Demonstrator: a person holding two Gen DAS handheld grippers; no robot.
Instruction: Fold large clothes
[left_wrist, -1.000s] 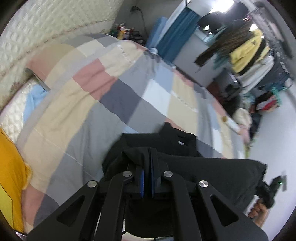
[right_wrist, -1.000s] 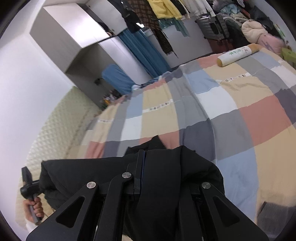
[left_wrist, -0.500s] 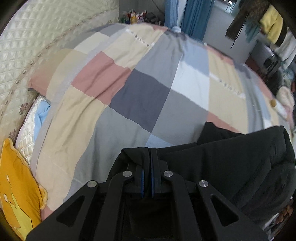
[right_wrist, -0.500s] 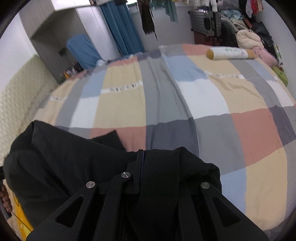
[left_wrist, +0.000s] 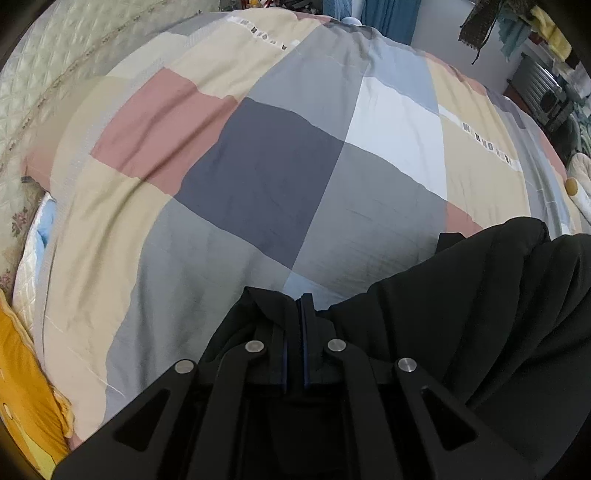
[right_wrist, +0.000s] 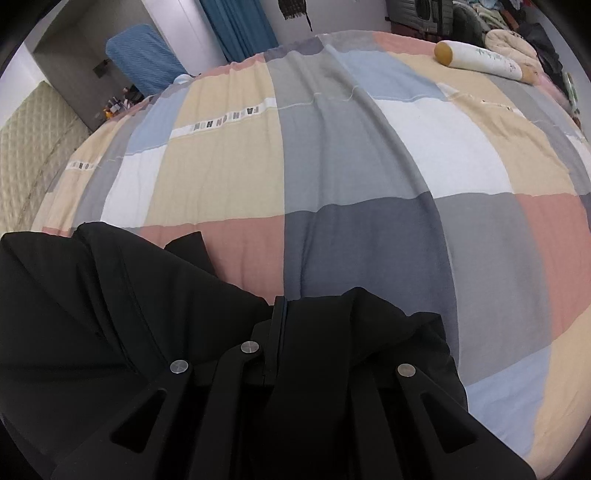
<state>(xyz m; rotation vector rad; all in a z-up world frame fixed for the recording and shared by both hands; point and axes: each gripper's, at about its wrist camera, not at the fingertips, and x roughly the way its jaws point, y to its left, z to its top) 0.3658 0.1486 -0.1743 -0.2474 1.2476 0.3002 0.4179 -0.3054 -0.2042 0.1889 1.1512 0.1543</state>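
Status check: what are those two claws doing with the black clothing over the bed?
Left gripper and right gripper both clamped on black fabric garment. Garment hangs over checked patchwork quilt. Nothing in the way.

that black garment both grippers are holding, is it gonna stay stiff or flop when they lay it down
Probably floppy: the black garment sags in soft folds between the left gripper and right gripper. It looks thick, so likely bulky. It should not slide much on the patchwork quilt.

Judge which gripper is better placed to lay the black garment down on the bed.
Neither clearly: left gripper and right gripper both pinch the black garment over the patchwork quilt; likely both lower together.
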